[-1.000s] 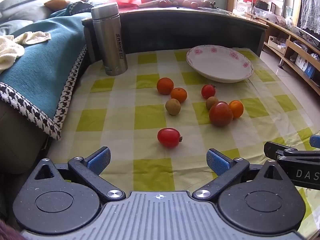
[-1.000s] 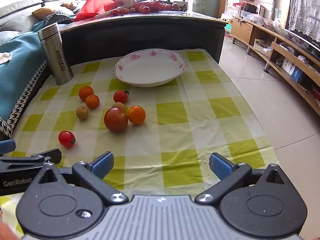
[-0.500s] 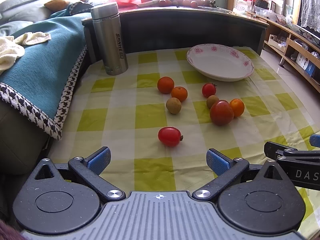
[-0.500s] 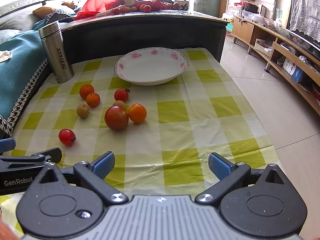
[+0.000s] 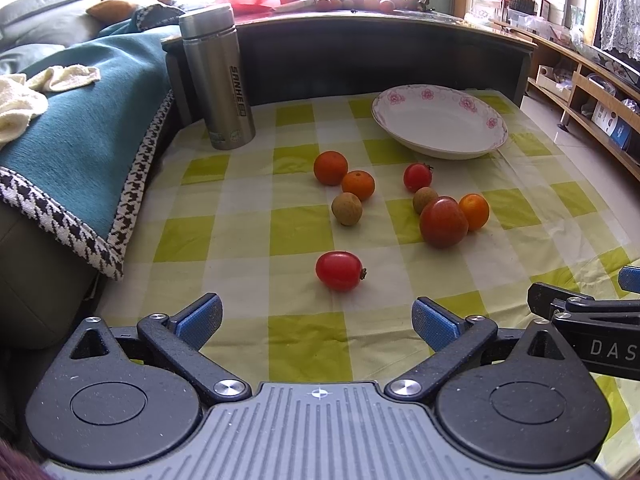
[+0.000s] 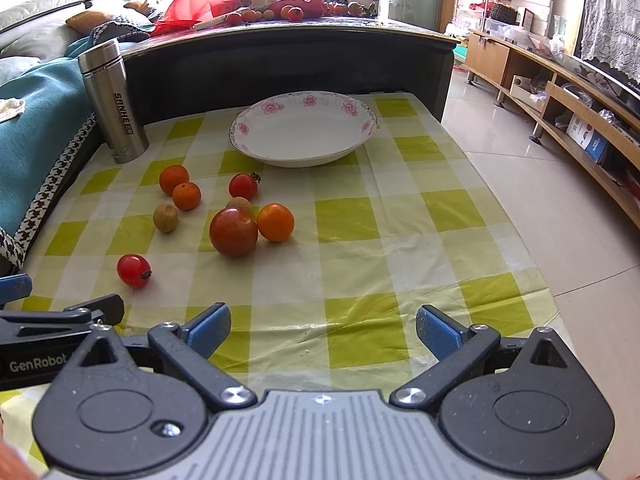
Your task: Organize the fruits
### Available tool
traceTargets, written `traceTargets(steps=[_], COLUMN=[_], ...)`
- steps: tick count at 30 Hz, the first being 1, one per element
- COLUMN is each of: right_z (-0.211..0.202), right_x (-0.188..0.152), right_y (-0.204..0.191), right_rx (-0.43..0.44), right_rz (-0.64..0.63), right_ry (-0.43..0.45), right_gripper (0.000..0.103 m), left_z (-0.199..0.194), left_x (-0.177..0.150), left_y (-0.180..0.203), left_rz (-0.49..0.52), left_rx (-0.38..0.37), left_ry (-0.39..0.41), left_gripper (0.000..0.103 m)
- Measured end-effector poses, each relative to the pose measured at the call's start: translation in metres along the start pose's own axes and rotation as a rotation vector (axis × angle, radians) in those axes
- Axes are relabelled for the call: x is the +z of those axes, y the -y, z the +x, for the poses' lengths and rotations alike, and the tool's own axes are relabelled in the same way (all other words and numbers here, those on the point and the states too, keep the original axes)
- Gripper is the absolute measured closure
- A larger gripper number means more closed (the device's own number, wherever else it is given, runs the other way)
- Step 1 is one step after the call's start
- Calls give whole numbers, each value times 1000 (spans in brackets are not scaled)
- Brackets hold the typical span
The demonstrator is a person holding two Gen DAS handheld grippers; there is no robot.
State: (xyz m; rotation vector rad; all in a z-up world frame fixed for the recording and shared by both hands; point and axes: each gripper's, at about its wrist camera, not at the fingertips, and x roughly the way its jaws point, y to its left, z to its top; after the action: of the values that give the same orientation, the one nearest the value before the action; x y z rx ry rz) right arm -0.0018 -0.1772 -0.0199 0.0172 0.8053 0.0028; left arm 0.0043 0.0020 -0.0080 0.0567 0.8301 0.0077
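Observation:
Several small fruits lie loose on a green-checked tablecloth [image 5: 296, 236]. Nearest me is a red cherry tomato [image 5: 339, 271] [image 6: 133, 271]. Behind it sit a large red tomato [image 5: 443, 222] [image 6: 233, 231], an orange fruit [image 5: 474, 212] [image 6: 275, 222], two brown longans [image 5: 347, 209] [image 5: 425, 199], another cherry tomato [image 5: 417, 177] and two more orange fruits [image 5: 330, 167] [image 5: 358, 185]. A white flowered plate [image 5: 440, 122] [image 6: 304, 128] stands empty at the back. My left gripper [image 5: 316, 318] is open just short of the near tomato. My right gripper [image 6: 322, 326] is open over bare cloth.
A steel flask [image 5: 218, 76] [image 6: 114, 100] stands upright at the back left. A teal blanket [image 5: 80, 120] drapes over a sofa on the left. A dark raised counter [image 6: 280, 56] walls off the back. The table's right edge drops to a tiled floor [image 6: 540, 184].
Both grippers have crept slightly forward toward the fruit. Their jaws stay open and no fruit has moved.

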Motion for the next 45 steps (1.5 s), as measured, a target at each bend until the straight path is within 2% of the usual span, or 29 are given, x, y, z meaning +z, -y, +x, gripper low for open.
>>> traceTargets(steps=[25,33,45], right_z=[2,7,13], right_x=[-4,-2,0], right_y=[-1,-3,-7], right_rx=[1,16,37], right_rz=[-4,-11,-17], right_ry=[-6,-26,-46], right_gripper=[0,5,6], left_z=[0,4,8], left_x=[-1,-1,-1], left_y=[2,3,-1], left_rz=[15,26,37], left_rx=[10,22,19], left_ry=[-1,-18,-15], left_gripper=[2,3,5])
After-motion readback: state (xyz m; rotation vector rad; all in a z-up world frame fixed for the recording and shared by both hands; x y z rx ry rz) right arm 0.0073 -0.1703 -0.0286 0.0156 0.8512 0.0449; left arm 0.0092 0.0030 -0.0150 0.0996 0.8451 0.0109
